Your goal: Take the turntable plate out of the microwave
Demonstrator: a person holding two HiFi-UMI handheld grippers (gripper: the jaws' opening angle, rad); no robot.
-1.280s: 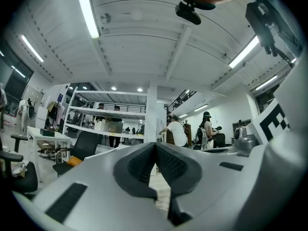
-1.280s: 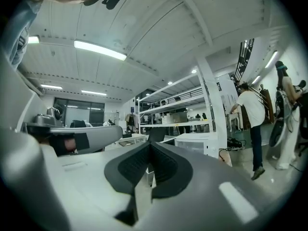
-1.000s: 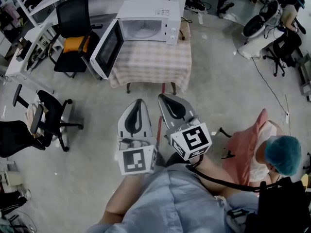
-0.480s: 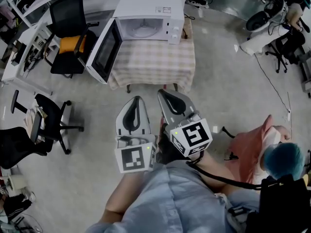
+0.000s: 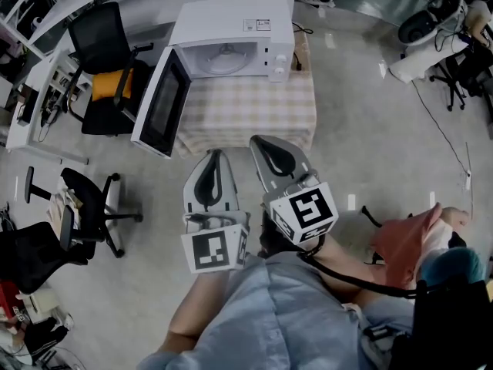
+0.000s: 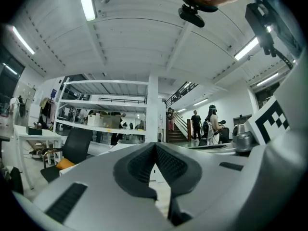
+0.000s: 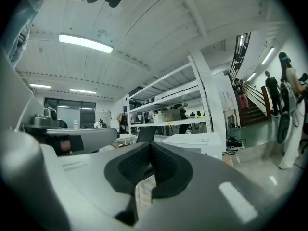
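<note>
A white microwave [image 5: 235, 33] stands on a table with a checked cloth [image 5: 250, 114], its door [image 5: 158, 102] swung open to the left. Inside the cavity lies the round glass turntable plate [image 5: 225, 58]. My left gripper [image 5: 214, 156] and right gripper [image 5: 259, 143] are held side by side just short of the table's near edge, both pointing level toward the microwave. Each one is shut, pads together, with nothing between them. In the right gripper view the microwave [image 7: 192, 141] shows beyond the shut right gripper [image 7: 150, 146]; in the left gripper view the left gripper [image 6: 155, 147] hides it.
A black office chair with an orange cushion [image 5: 108, 79] stands left of the microwave, next to a white desk [image 5: 35, 102]. Another black chair [image 5: 85, 203] is at the left. A person in a teal cap and pink top [image 5: 431, 257] crouches at the right. Shelving [image 6: 103, 102] fills the background.
Both grippers, still shut, have come closer to the table and microwave, which now sit lower and larger in the head view. The crouching person has slid toward the lower right edge.
</note>
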